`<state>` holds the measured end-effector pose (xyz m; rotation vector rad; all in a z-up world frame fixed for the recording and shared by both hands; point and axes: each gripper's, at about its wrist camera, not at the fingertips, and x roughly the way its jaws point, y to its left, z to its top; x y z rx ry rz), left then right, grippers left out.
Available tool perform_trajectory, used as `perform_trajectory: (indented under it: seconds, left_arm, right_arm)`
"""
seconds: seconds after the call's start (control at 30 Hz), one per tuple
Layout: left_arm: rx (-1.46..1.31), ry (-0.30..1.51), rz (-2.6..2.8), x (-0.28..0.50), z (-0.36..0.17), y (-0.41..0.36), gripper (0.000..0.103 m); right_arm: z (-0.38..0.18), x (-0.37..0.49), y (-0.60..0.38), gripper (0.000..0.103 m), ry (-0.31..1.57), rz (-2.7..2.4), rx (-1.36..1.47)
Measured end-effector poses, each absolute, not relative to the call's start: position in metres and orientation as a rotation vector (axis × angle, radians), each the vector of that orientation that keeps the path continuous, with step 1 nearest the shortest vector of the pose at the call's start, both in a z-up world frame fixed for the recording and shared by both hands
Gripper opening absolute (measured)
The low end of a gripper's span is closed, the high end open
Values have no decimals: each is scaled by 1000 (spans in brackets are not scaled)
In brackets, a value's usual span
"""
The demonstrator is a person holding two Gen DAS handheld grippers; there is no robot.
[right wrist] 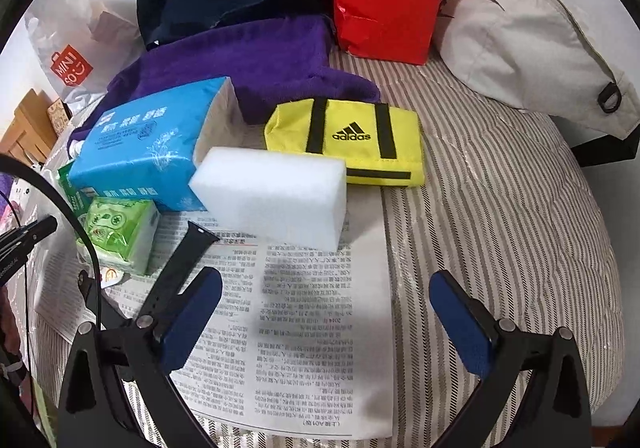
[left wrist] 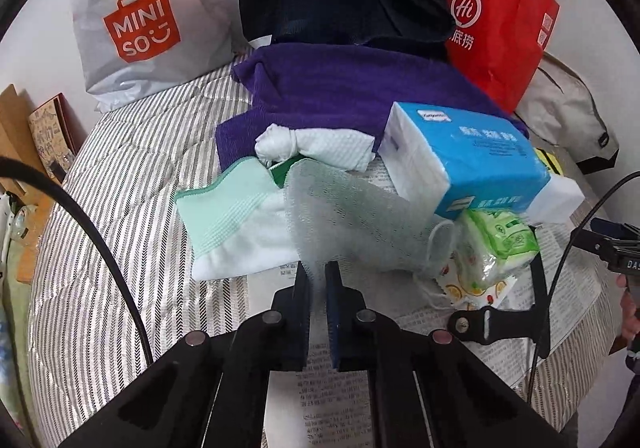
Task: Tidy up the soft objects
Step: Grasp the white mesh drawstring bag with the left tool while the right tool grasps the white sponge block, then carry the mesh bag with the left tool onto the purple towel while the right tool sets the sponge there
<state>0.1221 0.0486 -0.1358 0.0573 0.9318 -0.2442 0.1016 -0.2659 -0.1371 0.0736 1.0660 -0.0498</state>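
Striped bed (right wrist: 500, 208), left hand-held gripper (left wrist: 317, 276) pinching mesh pouch (left wrist: 360, 224), prob. translucent

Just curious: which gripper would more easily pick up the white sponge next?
Probably the right gripper: it is open and empty, with the sponge straight ahead. The left gripper is shut on the mesh cloth.

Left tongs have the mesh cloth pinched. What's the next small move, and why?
Probably lift the mesh cloth a little and draw it back. The left tongs are shut on its near edge, while its far end lies against the blue tissue pack and green wipes, so a slow pull avoids dragging them.
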Motion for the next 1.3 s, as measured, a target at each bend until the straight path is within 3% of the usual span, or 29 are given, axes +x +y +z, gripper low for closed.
perform_trajectory:
  seconds: [0.57, 0.67, 1.3]
  left_arm:
    - [37, 939, -250, 121, -130, 48, 7]
    - [29, 938, -253, 122, -129, 49, 7]
    - [-11, 839, -262, 105, -76, 64, 7]
  right_arm:
    - [-144, 140, -242, 102, 1025, -61, 116]
    - [-148, 144, -239, 83, 1022, -61, 122]
    - [-84, 121, -255, 83, 925, -41, 91]
